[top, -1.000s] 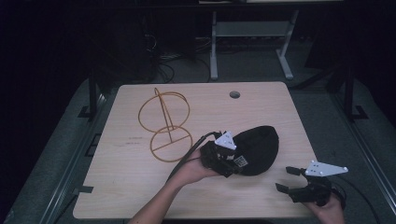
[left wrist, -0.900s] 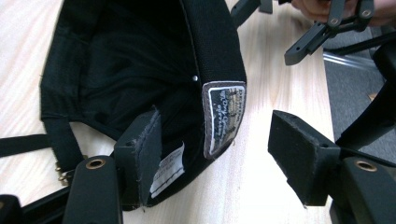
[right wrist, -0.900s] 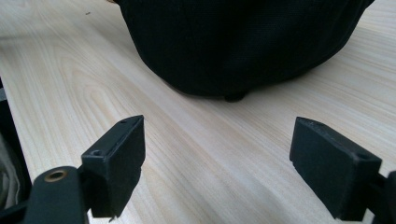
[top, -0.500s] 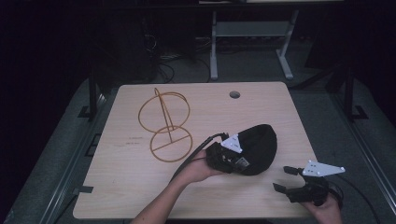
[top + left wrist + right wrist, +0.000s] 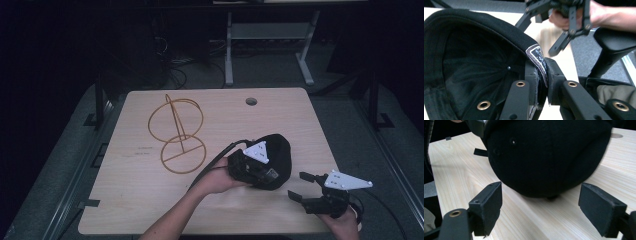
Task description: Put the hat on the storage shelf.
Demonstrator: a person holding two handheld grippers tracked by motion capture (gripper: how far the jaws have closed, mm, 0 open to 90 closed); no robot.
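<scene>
A black cap point(image 5: 282, 150) lies on the wooden table point(image 5: 150, 200), right of centre. My left gripper point(image 5: 271, 175) has just been closing and is now shut on the cap's rim. In the left gripper view the pads point(image 5: 534, 75) pinch the rim and its white inner label, with the cap's hollow inside point(image 5: 474, 62) to the left. My right gripper point(image 5: 297, 186) stands open near the front right edge, a little apart from the cap. Its jaws point(image 5: 540, 212) frame the cap's crown point(image 5: 549, 157) without touching it. It also shows as the far right gripper point(image 5: 536, 37).
A gold wire stand point(image 5: 177, 132) of two rings lies left of centre on the table. A round cable hole point(image 5: 251, 101) sits near the far edge. Behind the table stand a white frame point(image 5: 270, 35) and floor cables point(image 5: 175, 55).
The left gripper has moved right onto the cap, closed on its rim and lifted it slightly. The right gripper has stayed in place, open.
</scene>
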